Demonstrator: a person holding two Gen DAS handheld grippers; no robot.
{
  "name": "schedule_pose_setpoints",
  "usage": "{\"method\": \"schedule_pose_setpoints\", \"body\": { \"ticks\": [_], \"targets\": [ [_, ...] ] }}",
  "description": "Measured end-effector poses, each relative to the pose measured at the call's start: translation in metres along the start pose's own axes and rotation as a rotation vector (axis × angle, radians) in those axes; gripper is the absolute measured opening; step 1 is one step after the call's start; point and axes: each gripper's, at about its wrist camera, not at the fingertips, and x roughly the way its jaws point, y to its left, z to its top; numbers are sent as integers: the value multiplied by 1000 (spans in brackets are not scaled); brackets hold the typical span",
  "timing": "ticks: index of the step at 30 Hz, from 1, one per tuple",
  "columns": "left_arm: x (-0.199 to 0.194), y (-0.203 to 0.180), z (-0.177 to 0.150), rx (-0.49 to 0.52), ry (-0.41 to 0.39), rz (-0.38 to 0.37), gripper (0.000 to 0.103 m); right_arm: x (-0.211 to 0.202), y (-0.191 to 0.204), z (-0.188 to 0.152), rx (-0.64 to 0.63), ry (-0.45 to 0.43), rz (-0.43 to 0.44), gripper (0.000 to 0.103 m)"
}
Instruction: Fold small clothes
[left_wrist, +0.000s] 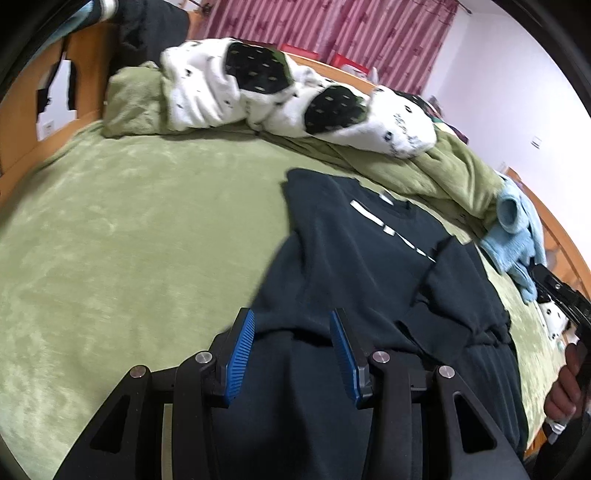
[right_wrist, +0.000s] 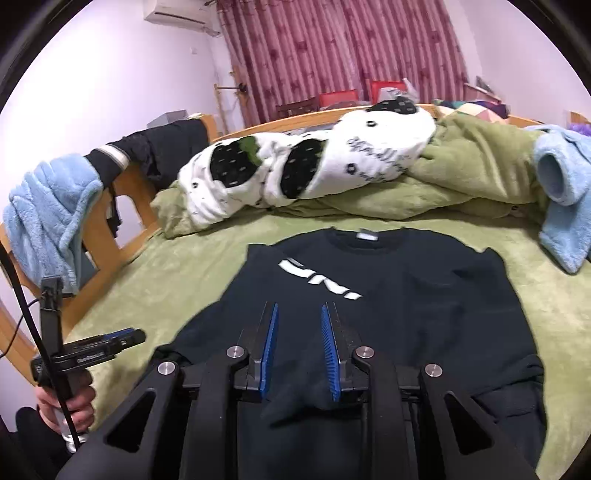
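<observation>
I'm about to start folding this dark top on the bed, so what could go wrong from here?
Both grippers, left and right, are open with nothing held, so a shallow pinch may slip off the sweatshirt. One sleeve already lies folded across the front; lifting the hem may drag it askew. The soft green blanket could bunch up with the fabric.

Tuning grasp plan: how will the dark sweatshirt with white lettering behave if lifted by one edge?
The dark sweatshirt with white lettering is probably floppy: it lies flat with soft creases and would likely drape. It may drag on the fuzzy green blanket rather than slide. Probably light for its size.
</observation>
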Motion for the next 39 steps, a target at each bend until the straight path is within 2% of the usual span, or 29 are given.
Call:
{"method": "schedule_pose_setpoints", "body": {
  "ticks": [4,9,12,18,22,27,34,36,38,39],
  "targets": [
    [10,-22,-2,9,37,-43,52,-9,-46,-4,64,5,-77,24],
    [26,-61,-3,59,54,-43,52,-21,-103,-14,94,22,-222,24],
    [40,-81,-4,58,70,-57,52,-30,-136,-26,122,46,-277,24],
    [75,-124,-12,126,105,-50,51,-47,-189,-52,146,82,-351,24],
    [94,-137,-17,126,129,-53,50,-51,-210,-58,175,91,-374,24],
    [116,-144,-25,130,160,-26,50,-54,-222,-63,201,75,-348,24],
    [129,-148,-27,129,147,5,52,-41,-232,-70,207,103,-334,24],
    [131,-152,-26,140,140,22,48,-37,-235,-70,226,111,-326,24],
    [130,-157,-26,159,138,15,23,-35,-236,-67,249,109,-310,24],
    [129,-159,-26,169,139,9,16,-35,-236,-64,257,106,-305,24]
  ]
}}
